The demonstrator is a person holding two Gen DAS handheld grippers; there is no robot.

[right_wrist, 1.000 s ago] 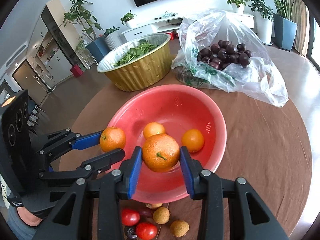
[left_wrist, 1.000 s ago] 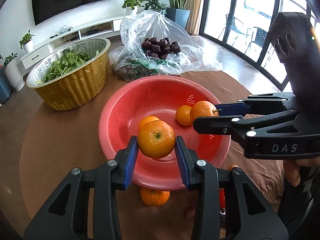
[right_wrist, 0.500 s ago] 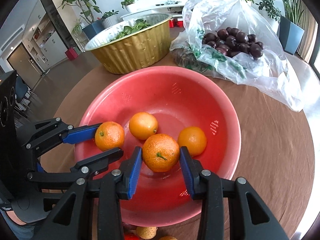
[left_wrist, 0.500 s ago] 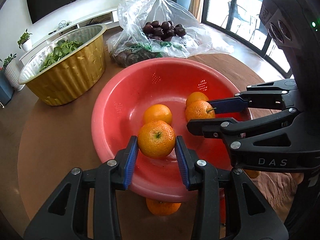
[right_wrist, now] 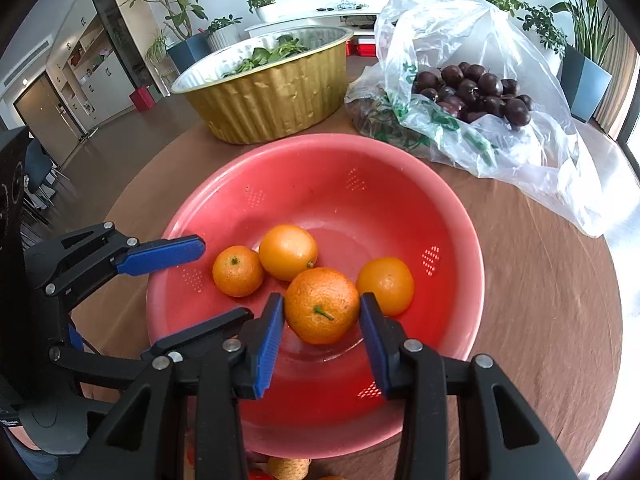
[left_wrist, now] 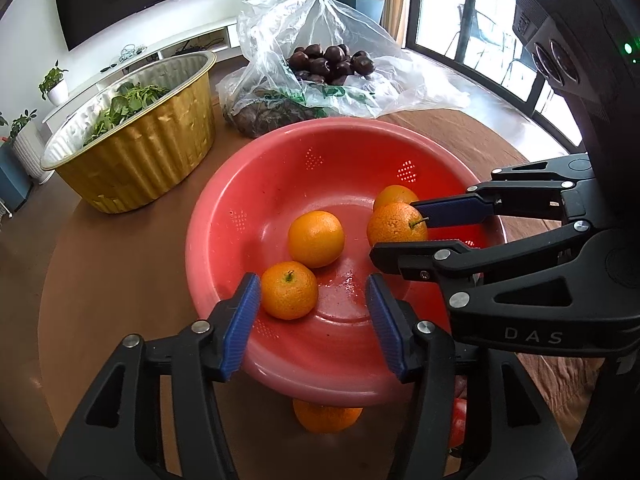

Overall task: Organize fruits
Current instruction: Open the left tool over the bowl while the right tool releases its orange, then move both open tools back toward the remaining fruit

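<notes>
While right gripper (right_wrist: 322, 320) clamps orange (right_wrist: 322, 305), left gripper (left_wrist: 312, 312) open.

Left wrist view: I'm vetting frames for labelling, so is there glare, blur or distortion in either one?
Left wrist view: sharp, strong fisheye bending, blown-out windows, wet sheen inside the red plastic colander bowl. Right wrist view: sharp, bowed edges, glare on the clear plastic bag.

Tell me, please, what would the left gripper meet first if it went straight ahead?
Probably the red bowl's inner floor. The left gripper is open above it, with the small orange beside its left finger, though depth is unclear.
</notes>
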